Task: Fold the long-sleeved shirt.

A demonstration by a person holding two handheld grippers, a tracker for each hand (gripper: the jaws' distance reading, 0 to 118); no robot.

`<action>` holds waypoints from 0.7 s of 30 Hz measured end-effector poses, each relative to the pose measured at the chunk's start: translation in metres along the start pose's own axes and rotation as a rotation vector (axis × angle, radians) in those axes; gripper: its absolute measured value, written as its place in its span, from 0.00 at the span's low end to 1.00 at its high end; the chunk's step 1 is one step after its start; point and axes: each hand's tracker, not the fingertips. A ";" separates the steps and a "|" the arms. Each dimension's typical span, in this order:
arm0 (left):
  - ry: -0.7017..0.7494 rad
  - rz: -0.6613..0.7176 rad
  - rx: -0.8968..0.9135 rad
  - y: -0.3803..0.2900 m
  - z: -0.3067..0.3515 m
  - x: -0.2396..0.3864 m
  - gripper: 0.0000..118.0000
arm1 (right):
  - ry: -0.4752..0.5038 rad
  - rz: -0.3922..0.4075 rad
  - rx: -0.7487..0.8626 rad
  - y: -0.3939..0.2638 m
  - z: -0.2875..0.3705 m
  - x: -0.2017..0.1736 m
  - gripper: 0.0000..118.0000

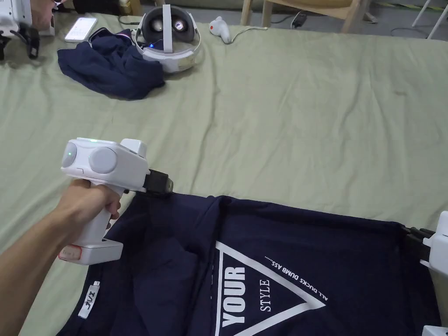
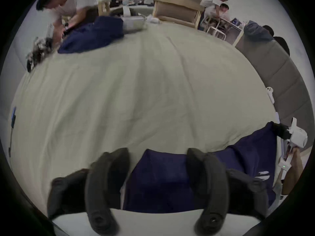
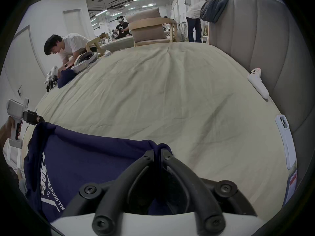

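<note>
The left gripper [image 1: 159, 183] sits at the far left corner of the navy shirt [image 1: 306, 262], and in the left gripper view its fingers [image 2: 204, 175] stand wide apart with the shirt's edge lying between them, so that corner is not pinched. The shirt lies on the bed [image 1: 306, 109], a pale green sheet, near the person, print side up with the white triangle graphic [image 1: 258, 293] and a neck label [image 1: 89, 304] visible at the near left; a loose fold of cloth bunches across its left half. At the far right corner, the right gripper [image 3: 157, 152] has its fingers pressed together on a gathered bit of the fabric edge. Judging from this, folding has barely begun: the far edge is stretched between the two corners, no neat fold shows, and the sleeves' position cannot be made out. Tucking the sleeves and folding the body remain.
</note>
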 end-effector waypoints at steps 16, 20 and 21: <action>-0.048 -0.008 0.304 -0.048 0.099 0.020 0.02 | 0.083 -0.018 0.167 0.019 0.096 -0.003 0.02; -0.056 -0.061 0.393 -0.080 0.145 0.031 0.02 | 0.128 -0.003 0.232 0.011 0.144 -0.006 0.02; -0.063 -0.063 0.397 -0.089 0.156 0.034 0.02 | 0.131 0.006 0.240 0.007 0.157 -0.007 0.02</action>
